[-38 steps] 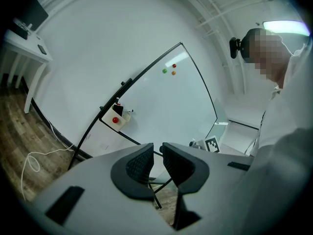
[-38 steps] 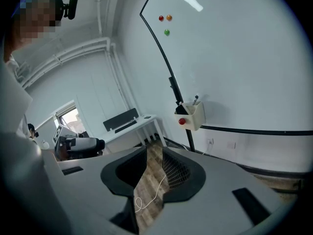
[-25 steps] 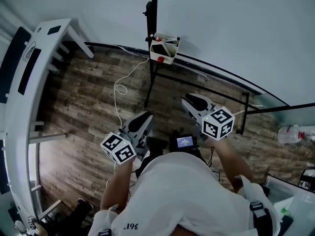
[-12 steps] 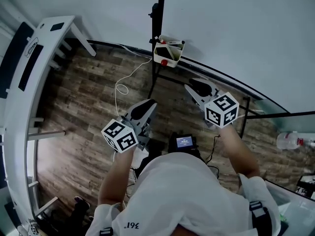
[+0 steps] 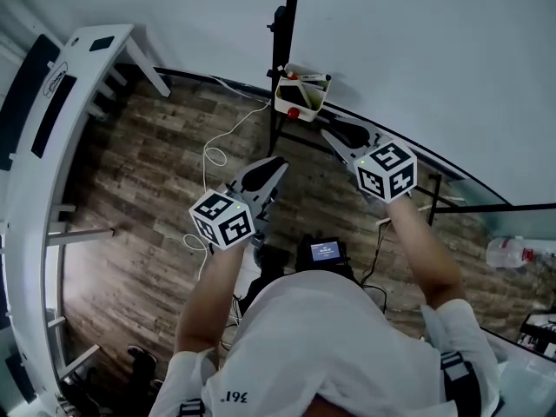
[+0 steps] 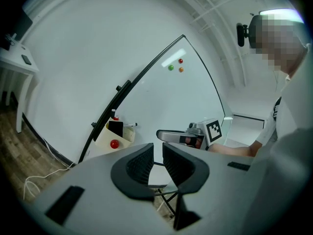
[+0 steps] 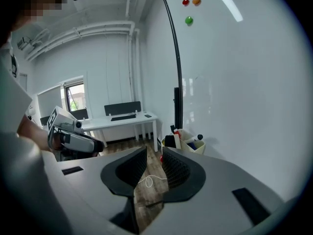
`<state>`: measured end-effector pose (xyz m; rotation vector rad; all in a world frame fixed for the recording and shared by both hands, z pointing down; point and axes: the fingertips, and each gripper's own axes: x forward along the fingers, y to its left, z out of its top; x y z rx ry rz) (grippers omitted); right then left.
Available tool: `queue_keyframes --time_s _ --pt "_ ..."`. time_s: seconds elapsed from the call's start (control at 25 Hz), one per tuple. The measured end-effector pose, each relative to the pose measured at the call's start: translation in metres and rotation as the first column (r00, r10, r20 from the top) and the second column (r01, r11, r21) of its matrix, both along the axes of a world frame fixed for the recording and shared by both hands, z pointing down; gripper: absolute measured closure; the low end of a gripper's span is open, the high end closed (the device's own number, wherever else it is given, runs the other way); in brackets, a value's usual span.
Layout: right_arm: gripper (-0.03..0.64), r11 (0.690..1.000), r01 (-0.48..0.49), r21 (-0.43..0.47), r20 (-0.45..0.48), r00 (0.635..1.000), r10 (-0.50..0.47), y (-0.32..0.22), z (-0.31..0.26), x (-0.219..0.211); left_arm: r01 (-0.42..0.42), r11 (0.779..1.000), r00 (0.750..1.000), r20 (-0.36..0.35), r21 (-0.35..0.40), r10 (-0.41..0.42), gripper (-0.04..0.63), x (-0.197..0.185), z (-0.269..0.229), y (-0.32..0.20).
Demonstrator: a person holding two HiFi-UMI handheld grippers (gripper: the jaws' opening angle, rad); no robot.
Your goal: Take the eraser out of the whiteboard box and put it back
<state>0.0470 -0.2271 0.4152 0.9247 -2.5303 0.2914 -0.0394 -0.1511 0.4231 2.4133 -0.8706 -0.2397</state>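
Eraser (image 6: 115,128): black block, upright in the cream plastic whiteboard box (image 5: 301,102), long axis vertical. The box hangs on the whiteboard frame (image 5: 289,7), ahead of both hands. Right tongs (image 5: 337,133) are nearer, just short of it; left tongs (image 5: 271,168) sit further back. Both are slightly spread, gripping nothing.

Seen from above, reaching forward with left forearm (image 5: 207,295) and right forearm (image 5: 427,252) extended. Holding the left hand-held gripper (image 5: 271,167) roughly level, jaws narrowly parted, gripping nothing. Tilting the right hand-held gripper (image 5: 337,134) downward, farther ahead, jaws likewise slightly apart and empty.
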Motion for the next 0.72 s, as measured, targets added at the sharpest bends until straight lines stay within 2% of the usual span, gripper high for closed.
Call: queue_keyframes --time_s 0.4,0.72 --pt "0.511 0.998 0.052 0.022 -0.101 0.994 -0.05 -0.043 0.01 -0.018 0.052 0.998 0.998 0.022 -0.035 -0.052 0.549 -0.011 0.023 -0.033" --pt "0.445 0.993 0.115 0.023 -0.235 0.966 -0.106 -0.084 0.031 -0.04 0.052 0.997 0.998 0.038 -0.062 -0.05 0.549 -0.006 0.037 -0.058"
